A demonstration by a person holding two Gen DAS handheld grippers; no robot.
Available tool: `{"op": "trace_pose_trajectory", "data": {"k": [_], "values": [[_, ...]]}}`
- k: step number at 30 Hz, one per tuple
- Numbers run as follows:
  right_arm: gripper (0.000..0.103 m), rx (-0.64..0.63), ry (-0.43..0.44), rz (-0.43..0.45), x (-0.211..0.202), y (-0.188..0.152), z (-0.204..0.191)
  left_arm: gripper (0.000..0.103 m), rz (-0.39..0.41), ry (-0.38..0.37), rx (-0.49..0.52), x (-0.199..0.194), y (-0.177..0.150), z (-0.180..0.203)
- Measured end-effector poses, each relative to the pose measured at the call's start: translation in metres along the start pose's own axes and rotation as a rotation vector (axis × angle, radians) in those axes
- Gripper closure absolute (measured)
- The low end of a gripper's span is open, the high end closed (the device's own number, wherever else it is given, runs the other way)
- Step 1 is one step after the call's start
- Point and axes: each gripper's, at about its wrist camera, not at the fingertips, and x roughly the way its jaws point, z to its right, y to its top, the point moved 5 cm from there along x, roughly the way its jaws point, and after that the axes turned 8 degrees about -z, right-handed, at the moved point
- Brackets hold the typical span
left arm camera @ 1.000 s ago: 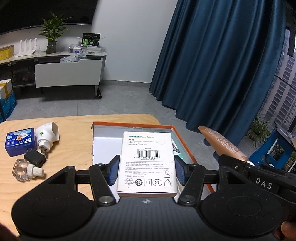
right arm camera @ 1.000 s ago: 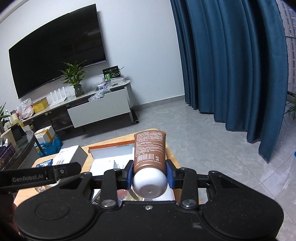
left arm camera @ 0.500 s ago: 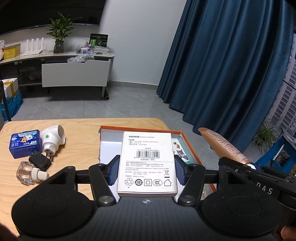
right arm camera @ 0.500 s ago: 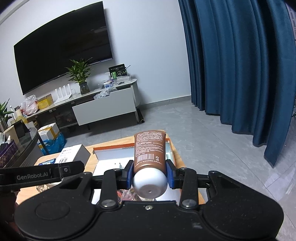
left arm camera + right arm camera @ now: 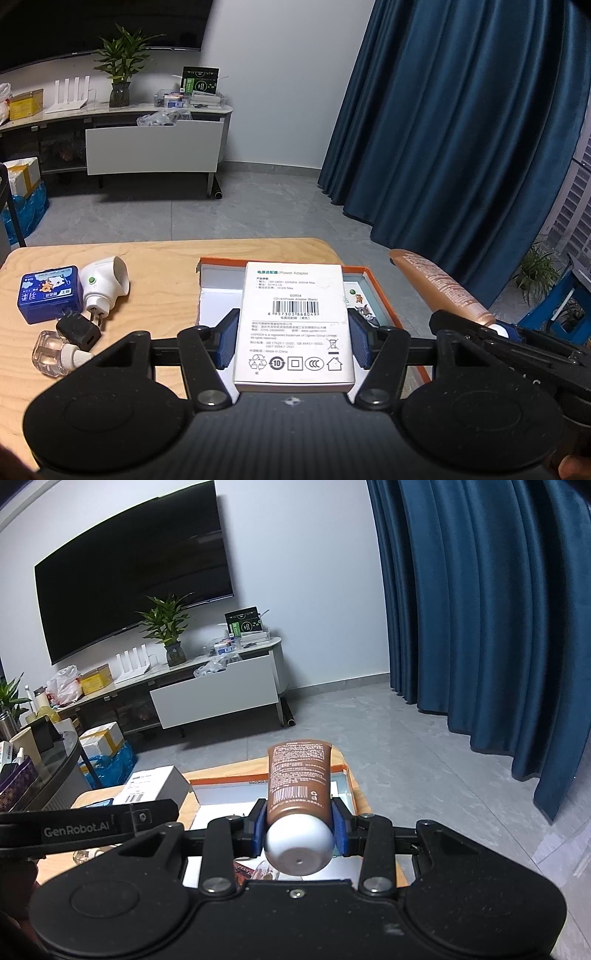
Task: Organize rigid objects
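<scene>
Our left claw (image 5: 293, 341) clamps the white power adapter box (image 5: 294, 321) above the orange-rimmed tray (image 5: 378, 286) just ahead; our right claw (image 5: 298, 829) pinches the brown tube (image 5: 298, 786) near its cap. That rounded tube may slip and roll off the tray.

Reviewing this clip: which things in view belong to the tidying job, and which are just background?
Part of the job:
- white cardboard power-adapter box, clamped in left gripper
- brown plastic tube with white cap, clamped in right gripper
- orange-rimmed open box

Just lying about:
- green potted plant
- blue curtain
</scene>
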Motion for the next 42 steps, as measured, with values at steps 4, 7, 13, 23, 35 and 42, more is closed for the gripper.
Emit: {"op": "trace_pose_trajectory", "data": {"k": [4, 7, 13, 23, 35, 42], "values": [[0.06, -0.004, 0.002, 0.002, -0.0003, -0.0019, 0.0022, 0.043, -0.001, 0.003, 0.004, 0.0002, 0.0001, 0.0009], [0.06, -0.006, 0.005, 0.0, -0.0006, -0.0024, 0.0016, 0.043, -0.003, 0.004, 0.007, 0.0015, 0.001, 0.0019], [0.06, -0.005, 0.006, 0.0, -0.0015, -0.001, -0.0008, 0.043, -0.004, 0.003, 0.009, 0.0017, 0.0022, 0.0019], [0.06, -0.008, 0.009, 0.0, -0.0009, 0.0005, -0.0025, 0.043, -0.008, 0.0, 0.009, 0.0044, 0.002, 0.0031], [0.059, -0.012, 0.011, -0.001, -0.0016, 0.0005, -0.0026, 0.043, -0.008, 0.001, 0.011, 0.0059, 0.0021, 0.0041], [0.059, -0.019, 0.01, -0.007, -0.0016, -0.0015, -0.0025, 0.043, -0.01, 0.002, 0.01, 0.0068, 0.0019, 0.0049]]}}
